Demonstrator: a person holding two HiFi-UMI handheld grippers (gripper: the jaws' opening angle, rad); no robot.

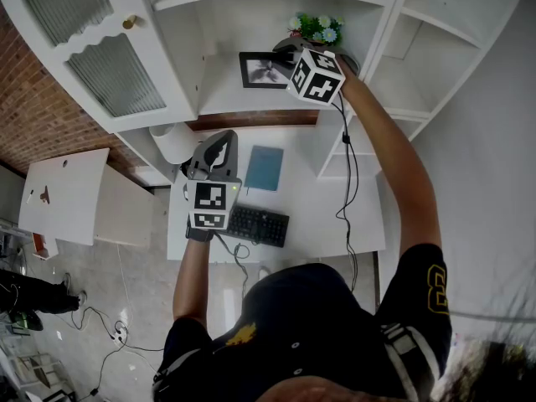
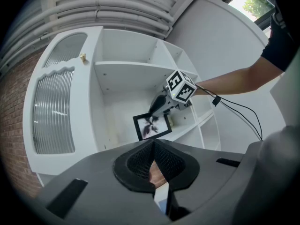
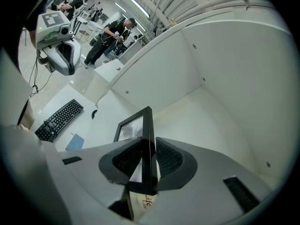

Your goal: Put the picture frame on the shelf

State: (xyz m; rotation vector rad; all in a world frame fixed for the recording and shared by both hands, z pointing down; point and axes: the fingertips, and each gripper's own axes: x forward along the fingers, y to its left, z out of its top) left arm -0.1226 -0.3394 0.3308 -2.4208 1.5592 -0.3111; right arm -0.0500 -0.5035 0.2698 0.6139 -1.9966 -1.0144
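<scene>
Background, head view: white shelf unit (image 1: 224,99) above a desk (image 1: 318,208) with a keyboard (image 1: 258,224); picture frame (image 1: 261,69) stands upright in the middle bay.
Left gripper view: left gripper (image 2: 152,146) held level, jaws together, nothing between them.
Right gripper view: right gripper (image 3: 149,149) clamped on the picture frame, seen edge-on inside the bay.

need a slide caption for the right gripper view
Right gripper holds a black rectangular picture frame inside the white shelf compartment.

My right arm (image 1: 394,166) is stretched out, and my right gripper (image 3: 149,148) tips slightly down with its jaws clamped on the picture frame (image 1: 261,69). My left arm (image 1: 194,283) is bent. It holds my left gripper (image 2: 153,146) level, well short of the picture frame, jaws together and empty.
</scene>
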